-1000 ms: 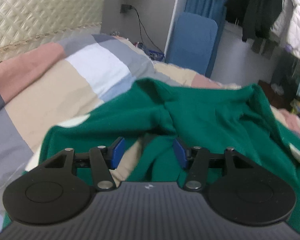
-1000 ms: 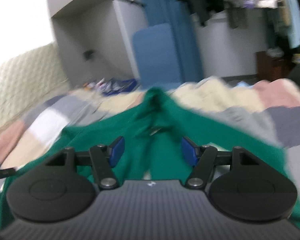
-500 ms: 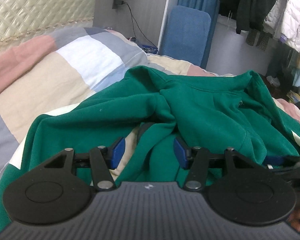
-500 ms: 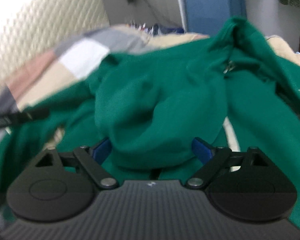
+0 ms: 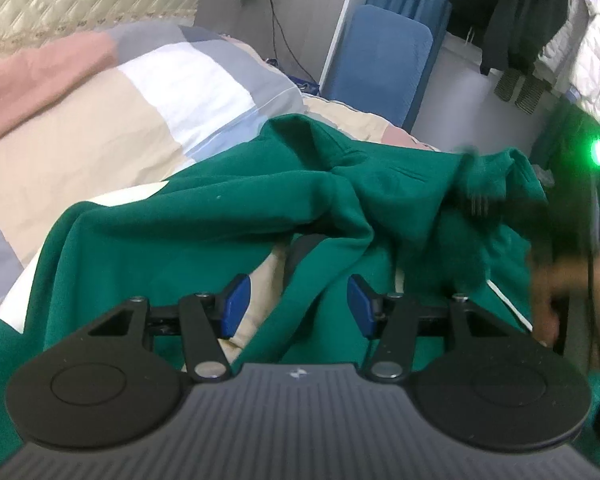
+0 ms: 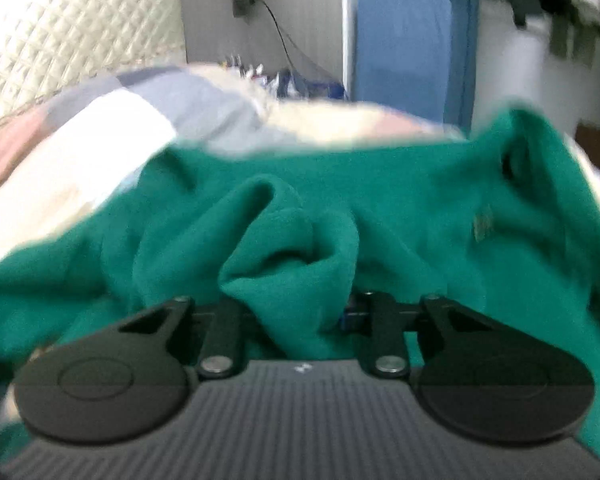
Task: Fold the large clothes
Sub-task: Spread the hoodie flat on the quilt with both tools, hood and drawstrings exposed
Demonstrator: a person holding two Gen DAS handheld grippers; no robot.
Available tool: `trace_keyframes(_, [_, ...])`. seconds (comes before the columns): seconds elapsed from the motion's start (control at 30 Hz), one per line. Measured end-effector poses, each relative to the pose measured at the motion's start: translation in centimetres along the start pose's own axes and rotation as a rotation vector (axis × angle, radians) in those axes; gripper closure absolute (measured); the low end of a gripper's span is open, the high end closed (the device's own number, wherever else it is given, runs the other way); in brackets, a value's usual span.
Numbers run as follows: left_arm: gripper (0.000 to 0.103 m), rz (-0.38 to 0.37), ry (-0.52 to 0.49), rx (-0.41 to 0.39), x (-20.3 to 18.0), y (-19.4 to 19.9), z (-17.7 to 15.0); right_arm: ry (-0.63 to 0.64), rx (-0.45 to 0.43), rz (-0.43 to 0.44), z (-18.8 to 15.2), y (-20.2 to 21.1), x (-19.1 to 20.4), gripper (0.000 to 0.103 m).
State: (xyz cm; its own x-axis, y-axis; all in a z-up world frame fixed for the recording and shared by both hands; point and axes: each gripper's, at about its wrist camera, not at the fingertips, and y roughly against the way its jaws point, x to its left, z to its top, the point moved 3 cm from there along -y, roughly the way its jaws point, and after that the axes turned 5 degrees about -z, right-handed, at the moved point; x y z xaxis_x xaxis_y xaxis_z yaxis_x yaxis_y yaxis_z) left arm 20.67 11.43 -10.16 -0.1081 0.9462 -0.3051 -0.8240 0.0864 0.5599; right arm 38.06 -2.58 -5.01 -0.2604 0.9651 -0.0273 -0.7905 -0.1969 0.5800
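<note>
Garment: green sweatshirt (image 5: 204,220) lies rumpled across the patchwork bedspread (image 5: 112,120), not yet flattened; one sleeve or edge runs toward the lower middle of the left wrist view.
Why it lies so: bunched ridges and overlapping layers suggest it is mid-arrangement, being gathered for a fold rather than set down finished.
Left gripper (image 5: 296,306): jaws stand about half open, blue pads either side of a strip of green cloth; pads do not press on it, so nothing is held.
Left pose: tilted down toward the bed, low over the near hem, placed as if ready to take that strip.
Right gripper (image 6: 292,312): jaws closing, with a thick bunch of green cloth pushed up between them; pads mostly hidden by the fabric, but the cloth looks pinched.
Right pose: angled down at the bed, close in to the garment; frame blurred. In the left wrist view a hand (image 5: 556,292) shows at the right edge beside the cloth.
Why the grip there: judged, a hold on a bunched fold lets the sweatshirt be lifted or dragged over.
Background: blue chair (image 5: 376,68), hanging coats (image 5: 512,8).
</note>
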Motion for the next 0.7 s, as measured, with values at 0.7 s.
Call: trace_keyframes(0.7, [0.043,-0.017,0.05,0.055,2.7,-10.1,-1.7,-0.024,-0.251,-0.267,22.5,-24.0,-3.5,0.078])
